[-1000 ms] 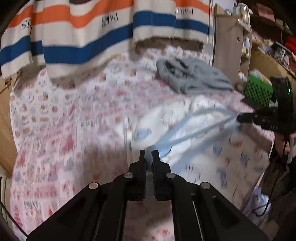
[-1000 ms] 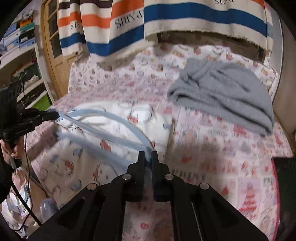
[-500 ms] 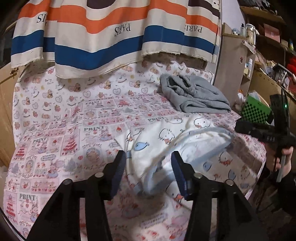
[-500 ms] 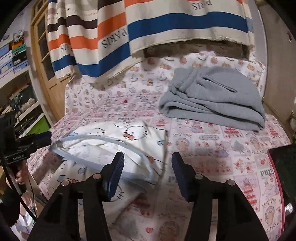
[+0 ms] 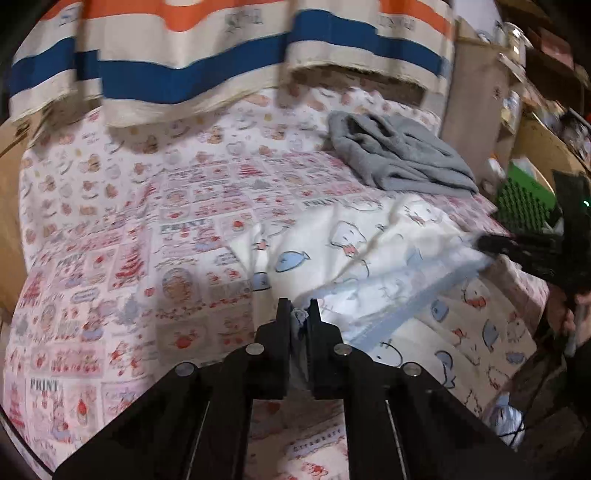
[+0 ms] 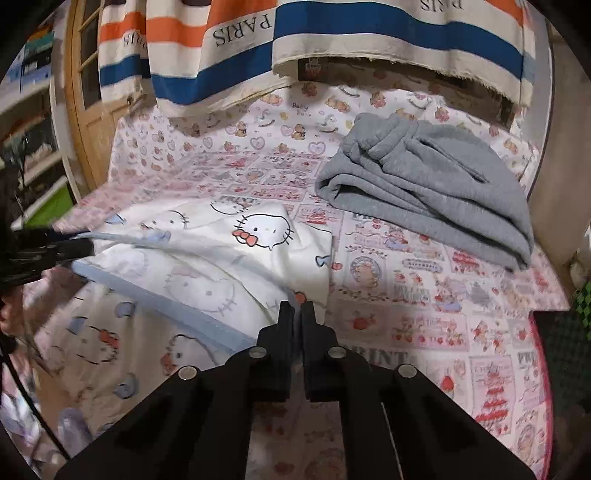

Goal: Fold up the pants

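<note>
Left wrist view: left gripper (image 5: 298,309) fingers clamped on a bunched bit of light-blue waistband of the pants (image 5: 369,254), fabric visible pinched between the fingers. Pants are white with a cartoon cat print, lying on the bed (image 5: 110,258) over a pink patterned sheet, right of centre. Blue-trimmed waist edge runs from this grip across to the right gripper (image 5: 484,244) at the far right, which also has its tips on the fabric edge. A folded grey garment (image 5: 399,162) sits further back on the bed, apart from the pants. Striped orange/blue/cream cloth (image 5: 221,55) hangs behind. Frame is somewhat motion-blurred.

Right wrist view: right gripper (image 6: 298,308) fingers closed tight at the blue trim of the pants (image 6: 229,258); the pinched fabric itself is hard to make out between them. Left gripper (image 6: 83,246) at left edge, closed on the other end of the waistband. Grey garment (image 6: 424,192) upper right, near but not touching the pants. Striped cloth (image 6: 332,33) reads "PARIS" mirrored. Wooden door (image 6: 92,92) at left.
</note>
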{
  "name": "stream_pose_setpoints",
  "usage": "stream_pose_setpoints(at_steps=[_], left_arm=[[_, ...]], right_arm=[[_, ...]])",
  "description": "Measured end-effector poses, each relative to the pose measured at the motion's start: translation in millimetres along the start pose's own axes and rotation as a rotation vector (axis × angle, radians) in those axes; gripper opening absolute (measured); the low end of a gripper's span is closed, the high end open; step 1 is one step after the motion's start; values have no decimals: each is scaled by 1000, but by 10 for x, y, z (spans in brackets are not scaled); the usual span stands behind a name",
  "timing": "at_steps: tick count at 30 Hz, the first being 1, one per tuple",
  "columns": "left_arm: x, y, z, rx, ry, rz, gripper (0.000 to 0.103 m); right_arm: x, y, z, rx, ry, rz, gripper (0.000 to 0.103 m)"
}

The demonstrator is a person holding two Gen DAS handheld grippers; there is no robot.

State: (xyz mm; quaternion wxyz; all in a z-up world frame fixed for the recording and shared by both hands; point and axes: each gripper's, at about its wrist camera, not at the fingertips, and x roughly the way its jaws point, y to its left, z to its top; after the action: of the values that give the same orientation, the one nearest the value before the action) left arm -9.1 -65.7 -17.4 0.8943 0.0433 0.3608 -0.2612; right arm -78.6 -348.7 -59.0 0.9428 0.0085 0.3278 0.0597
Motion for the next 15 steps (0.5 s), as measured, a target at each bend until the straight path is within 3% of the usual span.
stream_pose_setpoints(at_steps=[4, 7, 9, 10, 11, 13, 14, 15], left_arm=[[-136, 43, -51, 1, -21, -36, 7], [-136, -3, -145, 43, 18, -47, 10], [-147, -30, -195, 67, 31, -40, 21], [-169, -30, -207, 69, 31, -48, 38], [-207, -11, -209, 58, 22, -54, 55], [-298, 57, -157, 22, -18, -59, 59], [-329, 95, -103, 8, -34, -63, 59], [-350, 140, -30, -11, -54, -58, 59]], right_arm=[[-174, -62, -40, 20, -23, 14, 4], [-168, -51, -122, 1, 10, 27, 4], [-152, -59, -195, -2, 37, 60, 5], [-154, -63, -217, -2, 49, 81, 5], [-179, -76, -243, -5, 49, 126, 9], [-248, -105, -250, 4, 10, 162, 25], [-285, -148, -210, 26, -22, 151, 39], [-306, -192, -154, 54, -47, 143, 44]])
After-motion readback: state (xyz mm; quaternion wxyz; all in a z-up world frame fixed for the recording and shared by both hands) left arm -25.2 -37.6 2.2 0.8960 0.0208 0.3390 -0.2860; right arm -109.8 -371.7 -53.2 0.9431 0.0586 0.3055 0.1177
